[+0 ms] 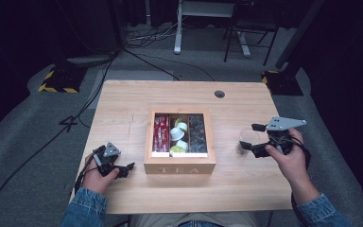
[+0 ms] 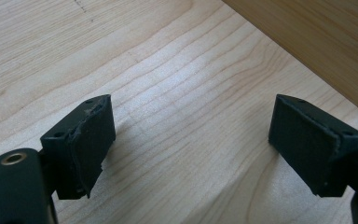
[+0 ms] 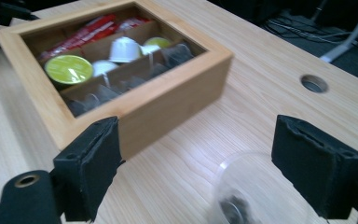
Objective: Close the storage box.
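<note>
The left gripper (image 1: pixel 123 169) rests low on the light wooden table (image 1: pixel 123 109), jaws spread wide over bare wood just left of the TEA box (image 1: pixel 179 163). Its three compartments hold red sachets (image 1: pixel 161 134), white and green capsules (image 1: pixel 178 135) and dark packets (image 1: pixel 198 135); exact counts are unclear. Right of the box, a clear glass (image 1: pixel 247 140), blurred, sits between the parted jaws of the right gripper (image 1: pixel 257 140). Grey carpet and cables lie beyond.

Pale wood table (image 1: pixel 123 109), tan tea box (image 1: pixel 179 166) holding red packets (image 1: pixel 161 134) and lime-green capsules (image 3: pixel 68 68).
</note>
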A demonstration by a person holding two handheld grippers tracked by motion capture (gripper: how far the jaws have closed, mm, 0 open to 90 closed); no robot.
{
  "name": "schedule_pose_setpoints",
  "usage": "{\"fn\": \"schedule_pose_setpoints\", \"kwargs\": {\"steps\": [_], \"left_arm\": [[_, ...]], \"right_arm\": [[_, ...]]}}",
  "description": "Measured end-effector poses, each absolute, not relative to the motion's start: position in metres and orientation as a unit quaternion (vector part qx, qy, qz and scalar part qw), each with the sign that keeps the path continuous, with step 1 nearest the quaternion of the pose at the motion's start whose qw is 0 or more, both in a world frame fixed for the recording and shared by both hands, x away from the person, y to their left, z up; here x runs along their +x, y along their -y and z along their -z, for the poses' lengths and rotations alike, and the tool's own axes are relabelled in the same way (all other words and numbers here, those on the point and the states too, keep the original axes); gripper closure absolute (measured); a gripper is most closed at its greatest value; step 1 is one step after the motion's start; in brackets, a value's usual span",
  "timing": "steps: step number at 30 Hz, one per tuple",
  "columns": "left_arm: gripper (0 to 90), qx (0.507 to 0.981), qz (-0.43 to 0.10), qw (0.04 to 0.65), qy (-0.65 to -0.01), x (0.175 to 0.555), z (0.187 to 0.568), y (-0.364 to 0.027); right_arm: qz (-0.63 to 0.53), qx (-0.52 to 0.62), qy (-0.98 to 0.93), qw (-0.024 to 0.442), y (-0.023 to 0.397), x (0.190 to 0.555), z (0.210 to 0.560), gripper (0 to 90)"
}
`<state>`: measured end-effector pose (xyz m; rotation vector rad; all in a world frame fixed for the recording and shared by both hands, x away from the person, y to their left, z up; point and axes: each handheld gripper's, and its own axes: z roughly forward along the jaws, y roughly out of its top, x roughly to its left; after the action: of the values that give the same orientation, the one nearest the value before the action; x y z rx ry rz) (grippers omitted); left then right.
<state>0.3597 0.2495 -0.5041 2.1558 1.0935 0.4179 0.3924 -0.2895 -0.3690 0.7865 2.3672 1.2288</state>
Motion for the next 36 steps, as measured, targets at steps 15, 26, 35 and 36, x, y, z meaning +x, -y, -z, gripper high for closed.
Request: {"fn": "schedule_pose_setpoints", "kwargs": {"steps": [15,26,35,36], "left_arm": [[15.0,0.827,-0.16,0.336,-0.422,0.361,0.504,-0.25],[14.9,0.826,-0.16,0.336,-0.422,0.361,0.504,-0.25],[14.9,0.825,-0.158,0.336,-0.426,0.361,0.504,-0.25],[14.9,0.825,-0.158,0.336,-0.426,0.361,0.504,-0.249]], "right_arm": [[-0.394,0.369,-0.823,0.18,0.348,0.396,0.401,15.6],[-0.384,0.409,-0.81,0.167,0.374,0.4,0.437,16.2],[-0.365,0.426,-0.813,0.156,0.383,0.405,0.46,16.2],[-0.363,0.429,-0.813,0.154,0.383,0.405,0.462,16.2]]}}
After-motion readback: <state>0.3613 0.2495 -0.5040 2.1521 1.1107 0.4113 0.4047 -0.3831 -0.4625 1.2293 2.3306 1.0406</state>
